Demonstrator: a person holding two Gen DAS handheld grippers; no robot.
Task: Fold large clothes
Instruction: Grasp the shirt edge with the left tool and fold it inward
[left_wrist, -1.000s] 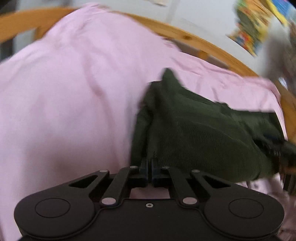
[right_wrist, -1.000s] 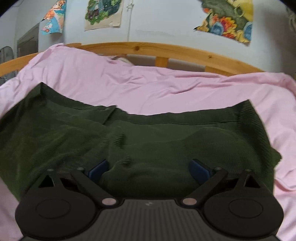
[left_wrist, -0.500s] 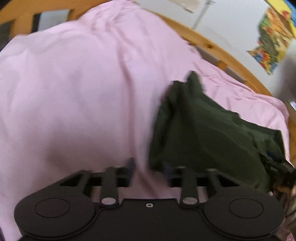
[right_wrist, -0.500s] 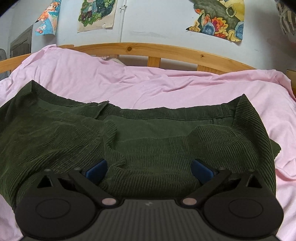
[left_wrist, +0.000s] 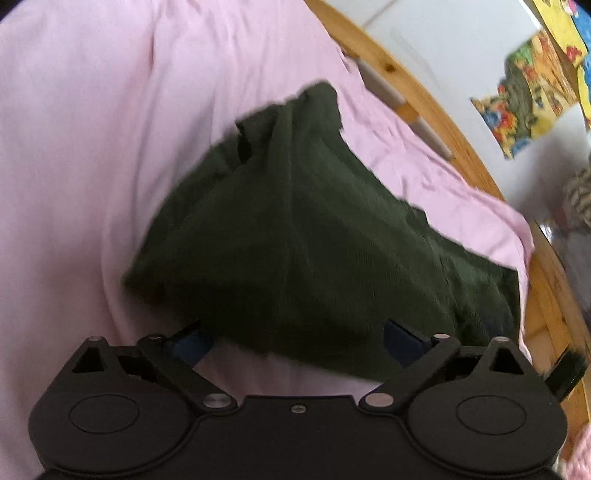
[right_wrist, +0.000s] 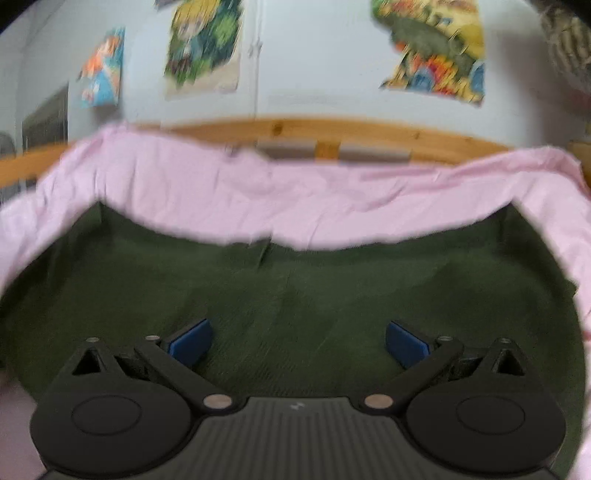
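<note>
Garment (left_wrist: 314, 236): dark green ribbed cloth, matt. Sheet (left_wrist: 92, 147): smooth pink fabric. Bed frame (right_wrist: 369, 131): varnished knotty wood.

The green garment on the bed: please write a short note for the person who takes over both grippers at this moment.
Left gripper: open, holding nothing, its jaws spread at the near edge of the dark green garment.
Right gripper: open, holding nothing, low over the same garment.
The garment lies on the pink sheet of the bed, near the wooden bed frame. It looks folded over into a thicker bundle, but the pictures are blurred and I cannot count the layers.
Done: some folding, it seems. Left: probably another fold, then smoothing and squaring the edges.
</note>
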